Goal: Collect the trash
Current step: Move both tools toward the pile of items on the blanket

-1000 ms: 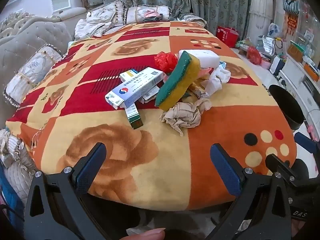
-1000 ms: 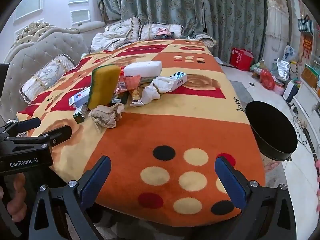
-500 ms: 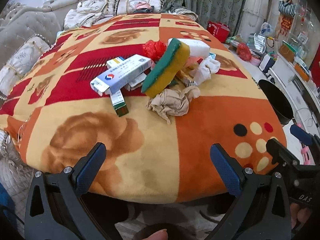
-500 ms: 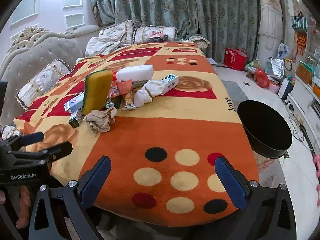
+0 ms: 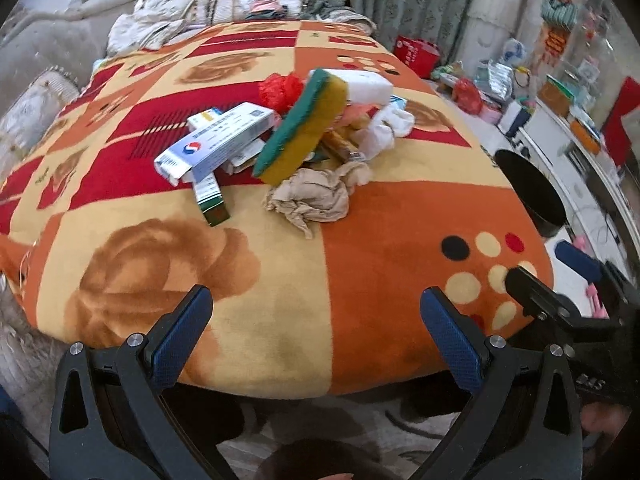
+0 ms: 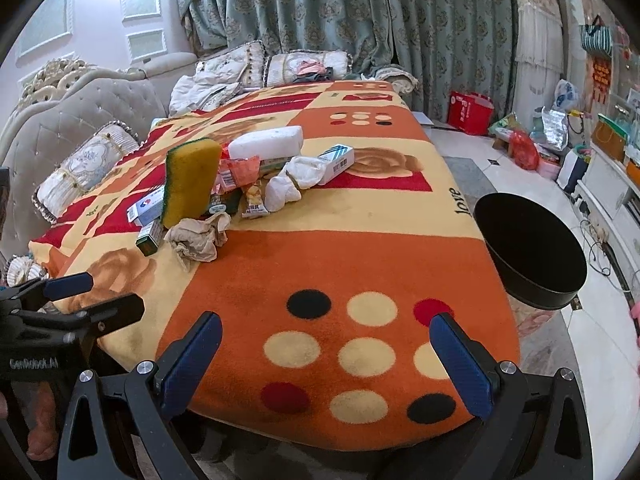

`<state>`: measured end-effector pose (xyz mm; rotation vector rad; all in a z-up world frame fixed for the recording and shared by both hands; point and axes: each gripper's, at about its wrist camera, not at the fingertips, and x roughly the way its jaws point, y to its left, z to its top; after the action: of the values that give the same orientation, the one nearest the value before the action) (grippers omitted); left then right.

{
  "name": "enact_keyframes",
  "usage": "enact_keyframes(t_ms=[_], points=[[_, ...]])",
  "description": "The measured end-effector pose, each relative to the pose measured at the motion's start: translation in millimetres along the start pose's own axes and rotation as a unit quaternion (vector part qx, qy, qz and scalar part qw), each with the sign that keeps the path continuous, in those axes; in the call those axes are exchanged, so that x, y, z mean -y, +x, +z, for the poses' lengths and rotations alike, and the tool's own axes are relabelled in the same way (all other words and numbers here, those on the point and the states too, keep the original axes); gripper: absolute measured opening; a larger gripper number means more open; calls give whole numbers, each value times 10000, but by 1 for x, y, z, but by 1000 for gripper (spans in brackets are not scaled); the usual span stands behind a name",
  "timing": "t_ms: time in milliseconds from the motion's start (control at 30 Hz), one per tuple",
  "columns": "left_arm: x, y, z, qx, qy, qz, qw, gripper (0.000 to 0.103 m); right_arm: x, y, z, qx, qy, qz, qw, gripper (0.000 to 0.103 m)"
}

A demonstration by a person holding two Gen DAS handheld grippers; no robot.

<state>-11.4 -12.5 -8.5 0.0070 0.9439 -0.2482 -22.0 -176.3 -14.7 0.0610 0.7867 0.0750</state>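
Observation:
A heap of trash lies mid-table on the patterned blanket [image 5: 280, 280]: a crumpled beige paper [image 5: 316, 196] [image 6: 198, 236], a yellow-green sponge [image 5: 304, 126] [image 6: 188, 182] standing tilted, a white box with a red-blue logo [image 5: 216, 140], a small green box [image 5: 210, 200] [image 6: 150, 238], a white foam block [image 6: 266, 142], a white tissue wad [image 6: 296, 180] and snack wrappers [image 6: 252, 200]. A black bin [image 6: 528, 252] [image 5: 528, 192] stands off the table's right edge. My left gripper [image 5: 316, 320] and right gripper [image 6: 326, 346] both hang open over the near edge, holding nothing.
A grey tufted sofa [image 6: 72, 120] with cushions runs along the left and far side. Green curtains [image 6: 320, 12] hang behind. Bags and boxes [image 6: 520, 144] clutter the floor at right, beside a white cabinet [image 6: 608, 184]. The near half of the blanket is bare.
Both grippers have risen a little and tilted down toward the table, so the trash heap sits higher and nearer in both views. Nothing on the table has moved.

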Motion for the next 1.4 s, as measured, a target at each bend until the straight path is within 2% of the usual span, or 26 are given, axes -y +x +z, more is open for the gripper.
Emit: enact_keyframes(t_ms=[133,200,333,433,500,533,600,700,833,1000,1133,1300,1400], points=[[-7,-5,0,70,-115,-265,9996,103,-3,6,3,-99,-63,-33,9999,103],[-15,-3,2,-5,-214,-176,9996,103,-5,5,6,-62,-96,-67,9999,103],[-29,-4,8,123,-297,14,9995,103,-7,4,9,-31,-131,-137,9998,103],[-35,-11,10,449,-231,23,9987,103,-8,3,11,-28,-150,-172,9997,103],[-34,-19,9,857,-61,-172,9962,103,-9,3,11,-32,-173,-185,9997,103],[-33,-20,9,909,-13,-227,9956,103,-10,4,12,-31,-185,-175,9997,103],[-30,-16,8,700,4,-537,9961,103,-12,4,12,-28,-221,-161,9996,103],[-24,-9,5,472,72,-578,9972,103,-15,4,12,-34,-257,-136,9996,103],[-16,-15,4,559,291,-496,9968,103,-14,4,12,-13,-251,-128,9996,103],[-16,-17,6,643,272,-381,9968,103,-12,5,12,-36,-201,-98,9997,103],[-19,-15,4,615,174,-531,9965,103,-13,5,11,-26,-220,-72,9997,103],[-19,-11,3,602,227,-269,9976,103,-13,4,12,-12,-202,-64,9998,103],[-22,-4,2,543,233,19,9983,103,-13,2,14,0,-212,-28,9998,103]])
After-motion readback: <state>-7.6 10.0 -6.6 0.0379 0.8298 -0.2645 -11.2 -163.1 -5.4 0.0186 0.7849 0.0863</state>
